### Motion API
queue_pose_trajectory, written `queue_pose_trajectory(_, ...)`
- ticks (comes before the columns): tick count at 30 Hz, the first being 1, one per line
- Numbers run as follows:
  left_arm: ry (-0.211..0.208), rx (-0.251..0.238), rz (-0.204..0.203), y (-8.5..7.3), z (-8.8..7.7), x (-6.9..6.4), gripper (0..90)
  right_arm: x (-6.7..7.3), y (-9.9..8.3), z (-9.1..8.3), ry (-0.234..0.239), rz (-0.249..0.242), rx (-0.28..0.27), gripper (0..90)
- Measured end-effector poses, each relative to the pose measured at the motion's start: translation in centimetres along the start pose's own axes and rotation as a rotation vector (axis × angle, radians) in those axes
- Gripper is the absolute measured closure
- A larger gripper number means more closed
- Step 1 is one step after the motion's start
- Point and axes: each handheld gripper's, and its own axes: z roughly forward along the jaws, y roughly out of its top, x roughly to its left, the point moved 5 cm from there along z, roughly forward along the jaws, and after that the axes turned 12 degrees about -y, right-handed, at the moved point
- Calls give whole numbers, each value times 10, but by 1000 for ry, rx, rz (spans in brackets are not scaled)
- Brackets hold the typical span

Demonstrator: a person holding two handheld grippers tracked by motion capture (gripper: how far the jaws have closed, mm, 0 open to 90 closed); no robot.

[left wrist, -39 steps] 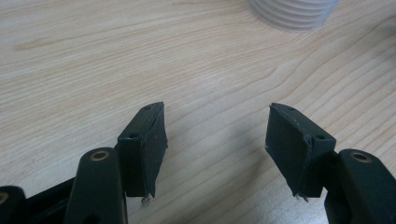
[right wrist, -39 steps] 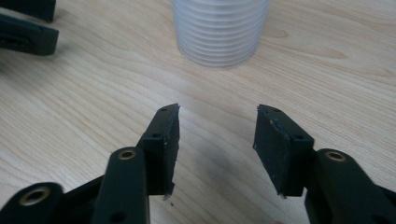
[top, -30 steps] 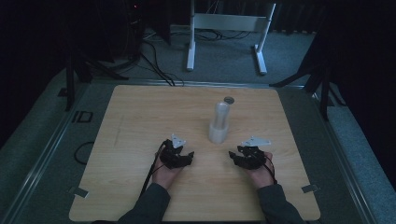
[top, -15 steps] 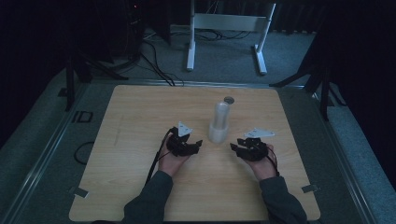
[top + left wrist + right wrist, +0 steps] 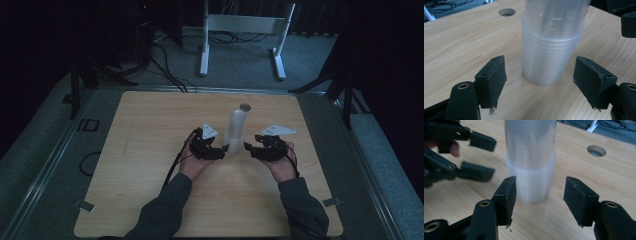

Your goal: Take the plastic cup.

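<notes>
High view first: a stack of clear cups [image 5: 236, 127] stands upright a bit right of the middle of the frame, on the wooden table [image 5: 150, 150], with a round hole [image 5: 245, 106] in the top just above it. The left gripper [image 5: 225, 149] sits at the stack's lower left, the right gripper [image 5: 247, 146] at its lower right, both tips near the base (pretty dark, so I can't tell contact here).

Left gripper view: its jaws have just been opening and stand released, wide apart at the bottom of the frame, the stack [image 5: 551, 45] upright beyond the gap, untouched.

Right gripper view: same deal. Its jaws have just been opening and grip nothing, with the stack [image 5: 531, 162] standing past them at top centre. The left gripper [image 5: 477, 157] shows at upper left, close beside the stack.
</notes>
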Motion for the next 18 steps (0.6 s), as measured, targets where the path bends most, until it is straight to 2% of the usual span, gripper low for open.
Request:
queue_pose_trajectory(1,0,1,12,3,4,-1,234,0,5,-1,6,2,-9,403)
queue_pose_trajectory(8,15,9,19,8,16,-1,187,0,18,-3,10,0,-35,373)
queue_pose_trajectory(11,17,-4,18,10,20,-2,184,-1,25,-3,13,6,-46,363)
queue_pose_trajectory(17,11,-14,16,11,25,-2,184,0,35,-3,16,3,-66,354)
queue_pose_trajectory(18,2,-17,12,11,27,-2,184,2,41,-3,18,-1,-79,352)
